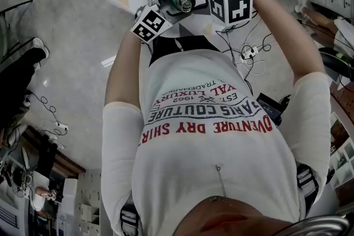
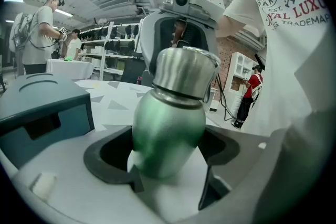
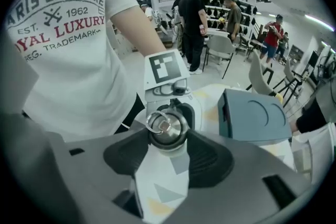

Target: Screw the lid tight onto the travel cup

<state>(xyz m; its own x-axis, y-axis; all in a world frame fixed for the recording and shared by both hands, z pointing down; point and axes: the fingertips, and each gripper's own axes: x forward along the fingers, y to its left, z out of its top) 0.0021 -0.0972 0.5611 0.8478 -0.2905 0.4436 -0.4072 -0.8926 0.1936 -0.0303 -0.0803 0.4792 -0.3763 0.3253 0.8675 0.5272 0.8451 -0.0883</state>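
Note:
A green travel cup (image 2: 167,128) with a steel lid (image 2: 185,73) is held up over the table. My left gripper (image 2: 165,152) is shut on the cup's green body, which tilts away from its camera. In the right gripper view I look down on the lid's top (image 3: 167,127) and its small wire ring. My right gripper (image 3: 167,139) comes in from above, and its dark pads (image 3: 207,157) press on both sides of the lid. In the head view the cup (image 1: 178,0) lies between the two marker cubes (image 1: 228,0), far up the frame.
A blue-grey box (image 3: 254,115) stands on the table with the triangle-patterned cloth (image 2: 113,97), close behind the cup. Cables and a plug strip (image 1: 249,52) lie on the floor by the person's right side. Several people and chairs are in the room behind.

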